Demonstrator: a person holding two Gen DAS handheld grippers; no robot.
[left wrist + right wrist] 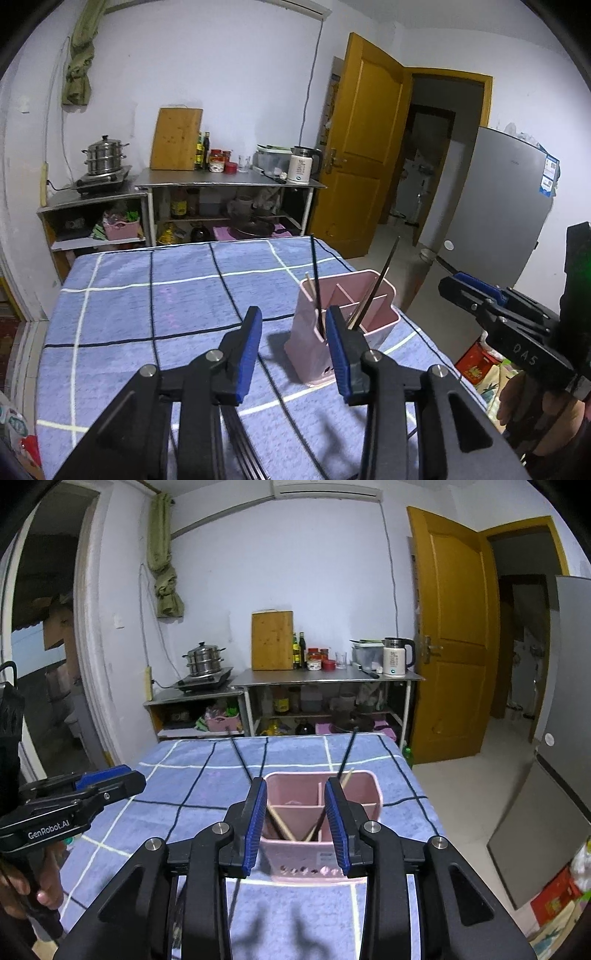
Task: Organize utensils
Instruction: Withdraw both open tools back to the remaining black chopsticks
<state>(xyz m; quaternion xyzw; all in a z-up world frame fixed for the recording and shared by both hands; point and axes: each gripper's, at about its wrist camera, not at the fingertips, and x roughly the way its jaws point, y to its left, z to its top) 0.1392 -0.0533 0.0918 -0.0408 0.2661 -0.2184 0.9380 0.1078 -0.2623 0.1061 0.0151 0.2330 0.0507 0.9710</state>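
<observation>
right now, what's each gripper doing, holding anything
left gripper: jaws open, holding nothing.
right gripper: jaws open, holding nothing; pink utensil holder beyond it.

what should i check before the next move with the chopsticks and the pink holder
1. Left gripper empty: ok, jaws apart with nothing between them.
2. Right gripper empty: ok, jaws apart, with the holder only seen beyond them.
3. Pink holder upright on the table: ok.
4. Chopsticks in the holder: ok, two dark chopsticks and light wooden ones lean inside.
5. All chopsticks in one compartment: not ok, they sit in different sections and lean apart.
6. More utensils left on the table: cannot tell; none show on the cloth, but the near edge is hidden by the grippers.
</observation>
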